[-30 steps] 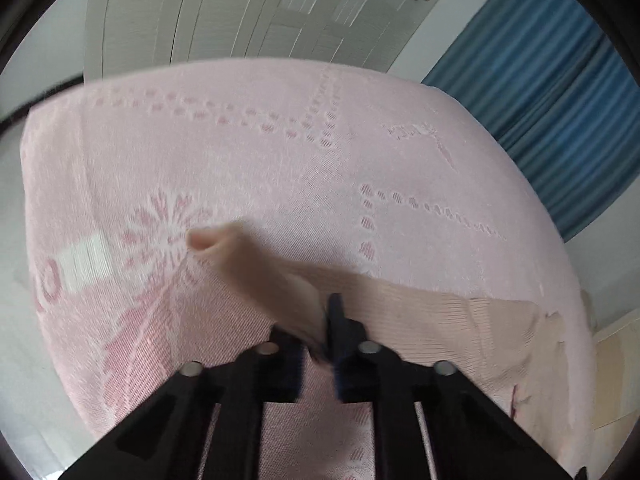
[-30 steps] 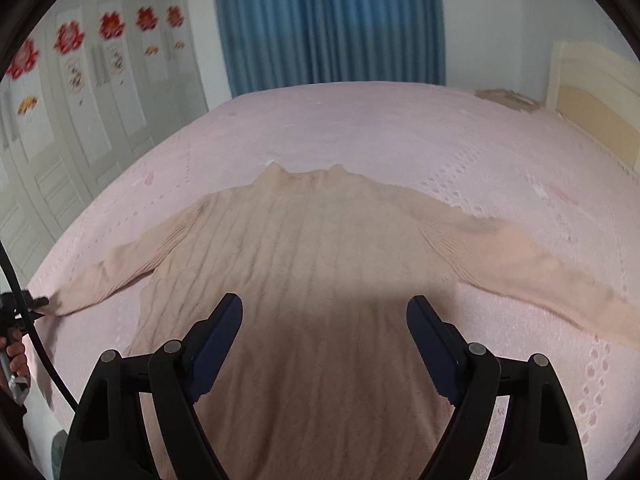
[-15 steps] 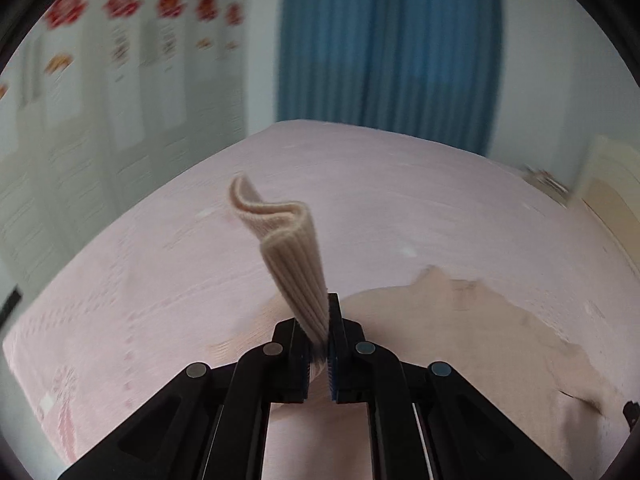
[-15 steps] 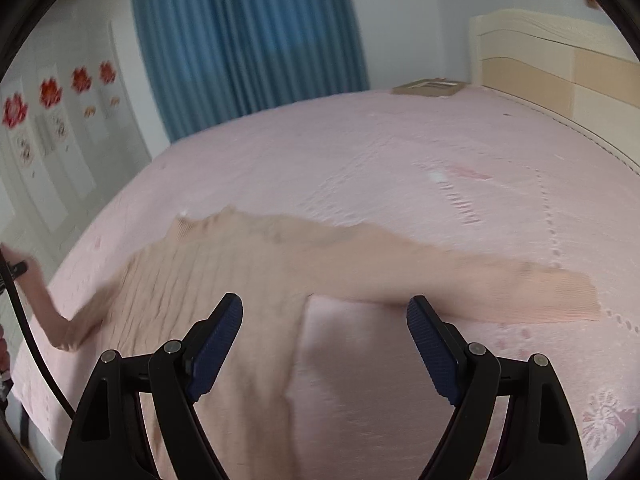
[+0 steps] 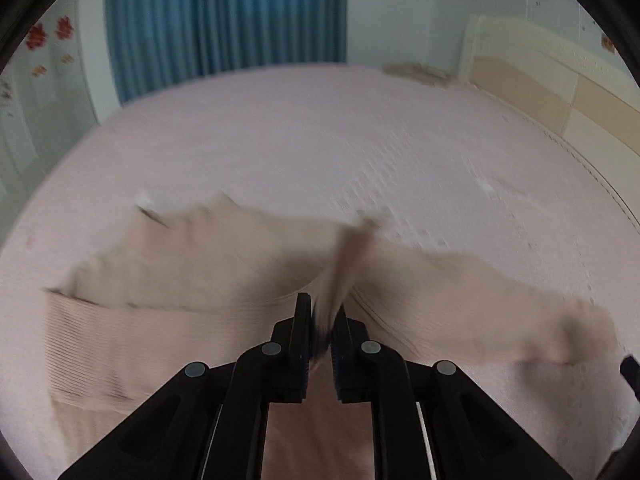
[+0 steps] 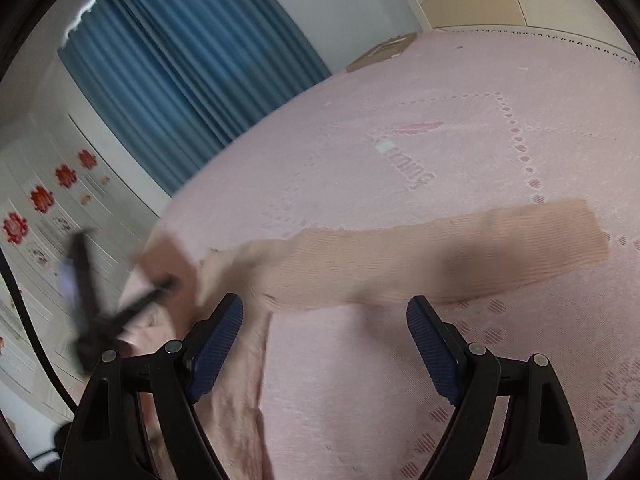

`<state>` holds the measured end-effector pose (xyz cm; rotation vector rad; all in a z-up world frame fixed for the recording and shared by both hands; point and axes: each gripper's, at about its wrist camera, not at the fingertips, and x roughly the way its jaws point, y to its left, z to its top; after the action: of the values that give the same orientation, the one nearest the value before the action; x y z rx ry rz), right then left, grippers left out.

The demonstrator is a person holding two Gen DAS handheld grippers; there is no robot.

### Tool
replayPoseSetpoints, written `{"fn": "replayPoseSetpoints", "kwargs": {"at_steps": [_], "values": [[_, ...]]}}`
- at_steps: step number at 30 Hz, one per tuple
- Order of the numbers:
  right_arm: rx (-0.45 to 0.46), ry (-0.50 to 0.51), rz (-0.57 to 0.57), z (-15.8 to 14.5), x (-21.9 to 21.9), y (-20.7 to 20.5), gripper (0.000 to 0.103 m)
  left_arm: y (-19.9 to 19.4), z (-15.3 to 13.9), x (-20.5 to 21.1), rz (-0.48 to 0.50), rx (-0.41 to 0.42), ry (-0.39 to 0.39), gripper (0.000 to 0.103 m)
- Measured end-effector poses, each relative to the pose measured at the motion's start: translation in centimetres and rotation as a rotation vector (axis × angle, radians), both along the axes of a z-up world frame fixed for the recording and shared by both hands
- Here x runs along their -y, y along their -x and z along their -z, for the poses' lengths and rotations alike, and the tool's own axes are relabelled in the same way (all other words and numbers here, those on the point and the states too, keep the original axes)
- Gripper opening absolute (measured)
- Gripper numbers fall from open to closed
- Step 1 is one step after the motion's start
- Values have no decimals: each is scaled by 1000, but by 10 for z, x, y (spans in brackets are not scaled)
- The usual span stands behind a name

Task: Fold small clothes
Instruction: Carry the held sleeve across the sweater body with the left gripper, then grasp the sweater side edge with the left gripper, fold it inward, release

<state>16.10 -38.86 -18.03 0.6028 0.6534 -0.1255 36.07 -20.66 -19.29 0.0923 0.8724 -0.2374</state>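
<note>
A beige ribbed sweater lies on the pink bedspread. My left gripper is shut on the cuff of its left sleeve and holds it above the sweater's body; the sleeve is blurred by motion. In the right wrist view, my right gripper is open and empty, low over the bed. The sweater's other sleeve lies stretched flat just beyond it. The left gripper shows blurred at the left there.
A blue curtain hangs behind the bed. A cream headboard stands at the right. White wardrobe doors with red flower stickers are on the left. A flat brown item lies at the bed's far corner.
My left gripper has lifted the left sleeve off the bed and swung it right, over the sweater's body. My right gripper has turned right, from over the body to the flat right sleeve.
</note>
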Motion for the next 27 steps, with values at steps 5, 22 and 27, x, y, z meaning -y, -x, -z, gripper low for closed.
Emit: {"fn": "replayPoseSetpoints", "kwargs": {"at_steps": [5,22,27], "values": [[-13,19,-66,-1,-18,-20,83,10,1,-23,-8,-59,93,22],[-123,178,-191,13,-103,-49,83,63,30,-253,-397,-65,192,81],[-168,210,-218,27,-119,-63,83,40,49,-281,-423,-98,231,66]]}}
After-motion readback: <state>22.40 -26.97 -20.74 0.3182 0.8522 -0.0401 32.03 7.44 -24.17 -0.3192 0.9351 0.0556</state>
